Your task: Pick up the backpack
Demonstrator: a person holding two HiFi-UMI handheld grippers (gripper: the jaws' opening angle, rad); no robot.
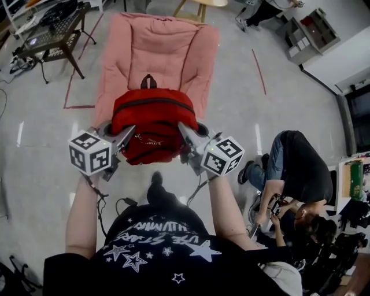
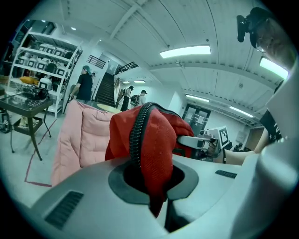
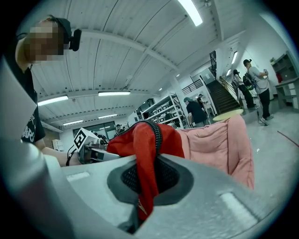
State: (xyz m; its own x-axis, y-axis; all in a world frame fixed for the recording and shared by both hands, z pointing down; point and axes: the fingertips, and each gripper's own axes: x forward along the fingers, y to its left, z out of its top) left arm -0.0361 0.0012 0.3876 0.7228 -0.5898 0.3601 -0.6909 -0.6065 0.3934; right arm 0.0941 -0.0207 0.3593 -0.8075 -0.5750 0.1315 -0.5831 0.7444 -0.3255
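the backpack (image 1: 153,124) sits between the two grippers. the left gripper (image 1: 129,132) is at its left side and the right gripper (image 1: 182,128) is at its right side, and each has a fold of the backpack pinched between its jaws. behind the backpack a padded floor chair (image 1: 156,52) rests on the floor (image 1: 40,162). a small table (image 1: 55,32) stands to the left of the chair. a stool (image 1: 199,4) stands behind the chair. a person (image 1: 298,173) crouches on the floor, well off to the right.

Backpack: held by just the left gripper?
No, the left gripper and the right gripper are each shut on fabric of the red backpack, one per side.
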